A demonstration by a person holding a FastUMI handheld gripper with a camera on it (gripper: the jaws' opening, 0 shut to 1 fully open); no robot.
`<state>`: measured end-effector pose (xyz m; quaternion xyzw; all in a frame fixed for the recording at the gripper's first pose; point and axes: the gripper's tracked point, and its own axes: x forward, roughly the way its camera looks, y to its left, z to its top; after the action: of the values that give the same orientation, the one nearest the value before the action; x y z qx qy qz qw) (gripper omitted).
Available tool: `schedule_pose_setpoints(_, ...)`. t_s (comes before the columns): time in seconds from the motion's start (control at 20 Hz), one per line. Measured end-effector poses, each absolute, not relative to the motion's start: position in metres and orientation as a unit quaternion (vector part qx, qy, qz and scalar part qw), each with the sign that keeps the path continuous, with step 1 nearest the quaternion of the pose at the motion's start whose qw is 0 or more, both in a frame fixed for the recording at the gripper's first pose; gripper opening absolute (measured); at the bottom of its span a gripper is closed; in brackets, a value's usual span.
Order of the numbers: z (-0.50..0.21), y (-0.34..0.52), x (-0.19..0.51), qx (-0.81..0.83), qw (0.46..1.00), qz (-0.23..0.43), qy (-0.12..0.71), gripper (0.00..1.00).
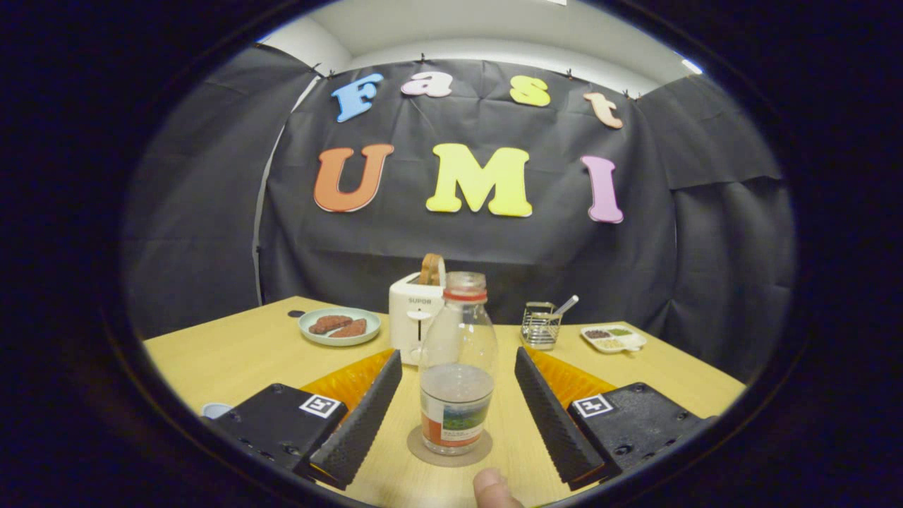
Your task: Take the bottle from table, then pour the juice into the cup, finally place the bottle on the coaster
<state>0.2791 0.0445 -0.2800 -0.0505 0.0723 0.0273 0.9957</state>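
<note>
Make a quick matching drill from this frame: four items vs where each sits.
Items
1. bottle
2. toaster
3. plate
4. wire basket

Places
A. left of the toaster, holding two brown pieces
B. upright on the coaster, between the open fingers of the hand-held gripper, untouched
C. behind the bottle, a slice sticking out on top
D. beyond the right finger, beside the divided tray

Pairs: 1-B, 2-C, 3-A, 4-D

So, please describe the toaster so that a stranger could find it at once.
Look along the wooden table to its far edge by the black wall. Behind the bottle between the open gripper fingers stands the toaster: a white box with bread sticking up.
</note>
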Motion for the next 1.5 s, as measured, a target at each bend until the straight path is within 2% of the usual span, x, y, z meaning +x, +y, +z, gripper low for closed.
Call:
schedule_pose_setpoints(0.6,-0.173,0.035,0.177,-0.018,0.998,0.012,0.067,1.00)
schedule_pose_setpoints(0.95,-0.086,0.010,0.093,0.003,0.998,-0.019,0.060,1.00)
schedule_pose_setpoints(1.15,-0.027,0.010,0.047,-0.004,0.999,-0.011,0.031,1.00)
schedule_pose_setpoints(1.5,0.017,0.006,0.015,-0.034,0.999,-0.010,0.004,1.00)
